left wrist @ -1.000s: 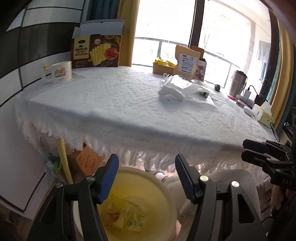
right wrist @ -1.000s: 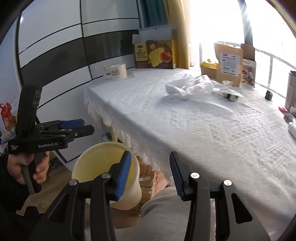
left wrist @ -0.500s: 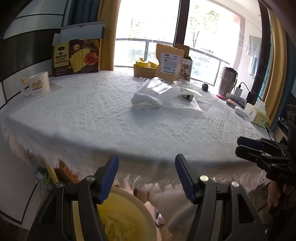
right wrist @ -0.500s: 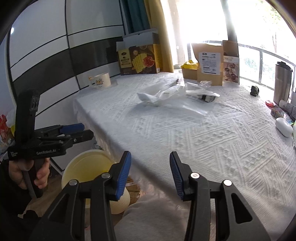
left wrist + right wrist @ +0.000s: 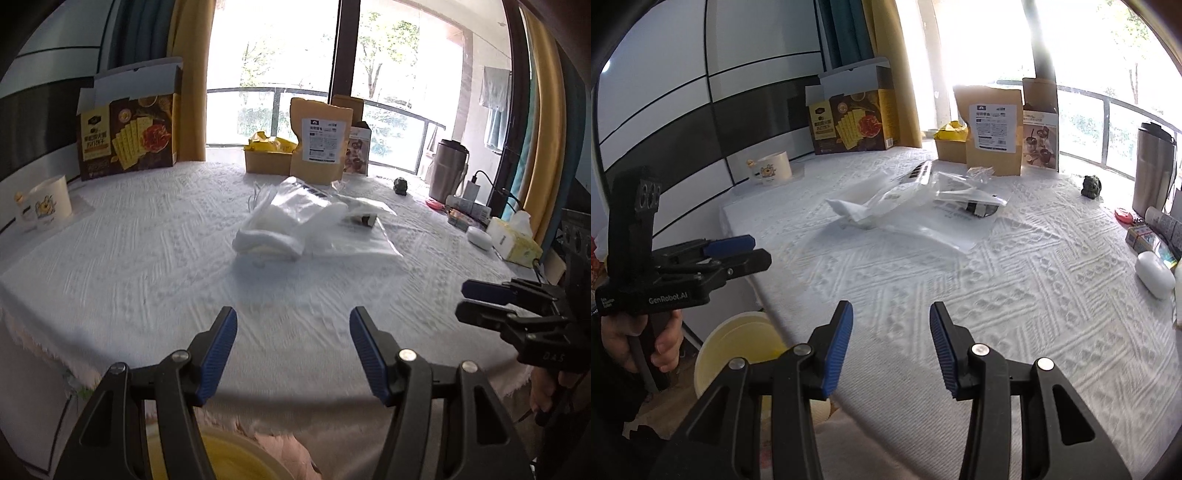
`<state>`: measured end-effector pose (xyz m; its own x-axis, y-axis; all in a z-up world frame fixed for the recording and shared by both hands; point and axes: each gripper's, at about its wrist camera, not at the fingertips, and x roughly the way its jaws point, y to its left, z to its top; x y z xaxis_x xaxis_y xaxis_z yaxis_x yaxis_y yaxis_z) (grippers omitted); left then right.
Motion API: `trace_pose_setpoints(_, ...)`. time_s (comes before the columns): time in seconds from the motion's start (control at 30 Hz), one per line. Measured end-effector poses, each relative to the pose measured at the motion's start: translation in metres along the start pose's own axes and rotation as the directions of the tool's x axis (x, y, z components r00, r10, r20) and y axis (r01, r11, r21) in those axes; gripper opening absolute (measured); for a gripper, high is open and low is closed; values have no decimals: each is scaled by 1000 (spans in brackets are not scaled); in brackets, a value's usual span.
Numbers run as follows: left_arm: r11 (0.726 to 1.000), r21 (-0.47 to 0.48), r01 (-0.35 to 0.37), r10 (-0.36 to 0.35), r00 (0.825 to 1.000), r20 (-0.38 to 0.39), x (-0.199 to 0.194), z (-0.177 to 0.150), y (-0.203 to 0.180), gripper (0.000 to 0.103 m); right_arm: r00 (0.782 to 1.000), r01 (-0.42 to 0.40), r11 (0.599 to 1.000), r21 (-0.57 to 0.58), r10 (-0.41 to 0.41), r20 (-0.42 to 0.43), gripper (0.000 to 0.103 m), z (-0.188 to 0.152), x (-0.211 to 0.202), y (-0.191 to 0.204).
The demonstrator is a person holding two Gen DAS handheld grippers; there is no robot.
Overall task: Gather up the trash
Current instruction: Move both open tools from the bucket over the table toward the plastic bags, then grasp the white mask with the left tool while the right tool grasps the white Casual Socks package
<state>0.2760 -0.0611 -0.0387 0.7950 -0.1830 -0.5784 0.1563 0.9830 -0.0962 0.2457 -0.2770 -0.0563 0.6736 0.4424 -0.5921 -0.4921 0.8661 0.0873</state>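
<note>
You have lifted both grippers up from the pale yellow plastic bin (image 5: 738, 343) since a second ago, so the white textured tablecloth (image 5: 147, 266) now fills both views and the bin sits below the cloth's near edge. Your left gripper (image 5: 293, 350) and right gripper (image 5: 891, 341) both hover above that near edge with jaws spread wide and nothing between them. The crumpled clear plastic packaging (image 5: 306, 221), likely your next trash, lies at the cloth's middle, well ahead of both grippers, so you must reach forward.
</note>
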Motion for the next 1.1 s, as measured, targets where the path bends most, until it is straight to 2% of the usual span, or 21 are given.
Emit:
trace_pose_setpoints(0.23,999,20,-27,26,999,33,28,31,7,64,1000,19,1000,16,-19,4,41,18,13,-17)
trace_pose_setpoints(0.43,998,22,-50,50,999,23,61,57,24,64,1000,26,1000,7,-26,11,41,37,28,-22)
trace_pose_setpoints(0.7,999,23,-42,42,999,-28,95,69,37,63,1000,20,1000,-4,-20,-5,41,57,54,-23)
trace_pose_setpoints(0.83,998,27,-55,55,998,-20,104,74,40,63,999,-8,1000,19,9,-44,41,73,74,-25)
trace_pose_setpoints(0.9,999,31,-43,44,999,-31,109,75,40,62,999,-24,999,48,26,-46,51,80,82,-26)
trace_pose_setpoints(0.97,999,41,-28,31,997,-73,119,77,41,43,999,-10,999,41,12,-41,56,87,88,-24)
trace_pose_setpoints(1.0,999,39,-15,18,995,-95,123,77,42,25,999,-3,999,39,5,-42,56,90,91,-24)
trace_pose_setpoints(1.03,999,33,-5,8,995,-101,124,77,43,13,999,-5,999,47,7,-44,56,94,96,-24)
trace_pose_setpoints(1.1,1000,21,1,0,996,-89,123,76,46,7,999,-21,996,82,25,-47,56,102,103,-27)
